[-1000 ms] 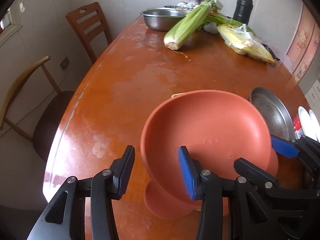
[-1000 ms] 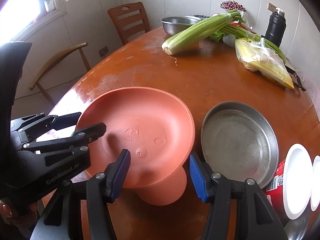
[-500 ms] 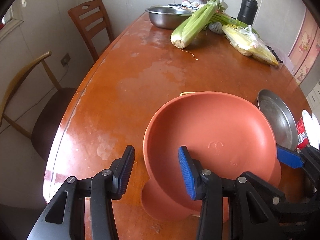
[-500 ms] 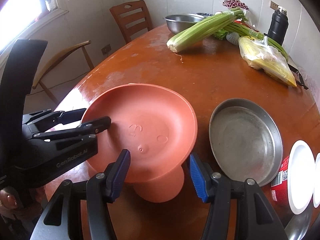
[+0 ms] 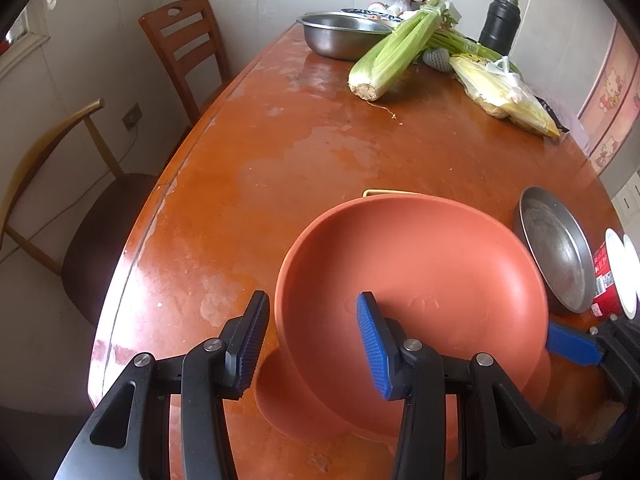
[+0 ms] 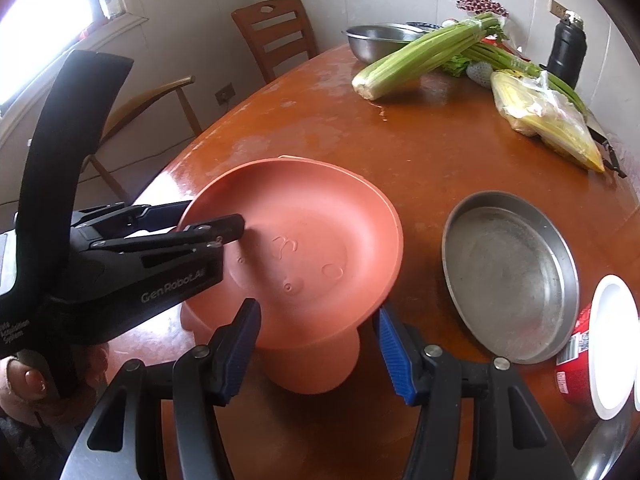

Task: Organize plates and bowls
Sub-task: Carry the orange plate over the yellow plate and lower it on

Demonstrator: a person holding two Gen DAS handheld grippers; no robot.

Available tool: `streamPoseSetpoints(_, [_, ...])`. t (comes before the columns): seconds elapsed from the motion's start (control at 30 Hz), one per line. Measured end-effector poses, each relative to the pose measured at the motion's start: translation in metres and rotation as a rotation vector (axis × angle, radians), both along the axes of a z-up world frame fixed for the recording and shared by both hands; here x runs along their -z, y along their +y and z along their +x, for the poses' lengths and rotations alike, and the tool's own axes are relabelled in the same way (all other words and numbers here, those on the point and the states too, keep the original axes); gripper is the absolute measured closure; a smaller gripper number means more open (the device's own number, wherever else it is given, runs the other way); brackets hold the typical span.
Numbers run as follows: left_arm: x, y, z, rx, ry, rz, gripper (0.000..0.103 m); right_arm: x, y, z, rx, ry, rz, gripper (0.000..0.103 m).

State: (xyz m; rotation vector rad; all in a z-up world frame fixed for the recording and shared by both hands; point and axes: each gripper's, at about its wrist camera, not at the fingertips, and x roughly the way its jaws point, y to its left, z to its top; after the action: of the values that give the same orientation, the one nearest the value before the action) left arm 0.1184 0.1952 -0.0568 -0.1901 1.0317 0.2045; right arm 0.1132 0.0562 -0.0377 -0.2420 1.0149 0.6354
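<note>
Wooden counter (image 5: 320, 152): both tools straddle rim of terracotta footed bowl (image 6: 304, 248), left tool (image 5: 308, 340) and right tool (image 6: 316, 344) clamping. Step: bowl lifted tilted. Next: steady carry toward steel plate (image 6: 508, 280).

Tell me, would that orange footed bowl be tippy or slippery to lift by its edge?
Probably both, a little. The orange footed bowl carries a wide dish on a much narrower foot, and here it leans, so it seems apt to tip. Its smooth matte surface looks like stiff, light plastic. The left tool straddles its rim, one finger inside, so it may pivot.
</note>
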Motion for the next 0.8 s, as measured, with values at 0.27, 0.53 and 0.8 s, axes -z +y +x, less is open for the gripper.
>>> streamPoseSetpoints(0.27, [-0.019,-0.005,-0.006,0.005,-0.040,0.006,0.056,-0.008,-0.015,0.001,0.027,0.008,0.051,0.044])
streamPoseSetpoints(0.53, [-0.038,-0.018,0.000,0.014,-0.055,0.048,0.056,-0.020,-0.054,0.006,0.116,-0.003,0.106,0.044])
streamPoseSetpoints(0.8, [-0.028,-0.010,0.004,-0.035,-0.016,0.067,0.056,-0.017,-0.084,0.020,0.182,-0.006,0.106,0.044])
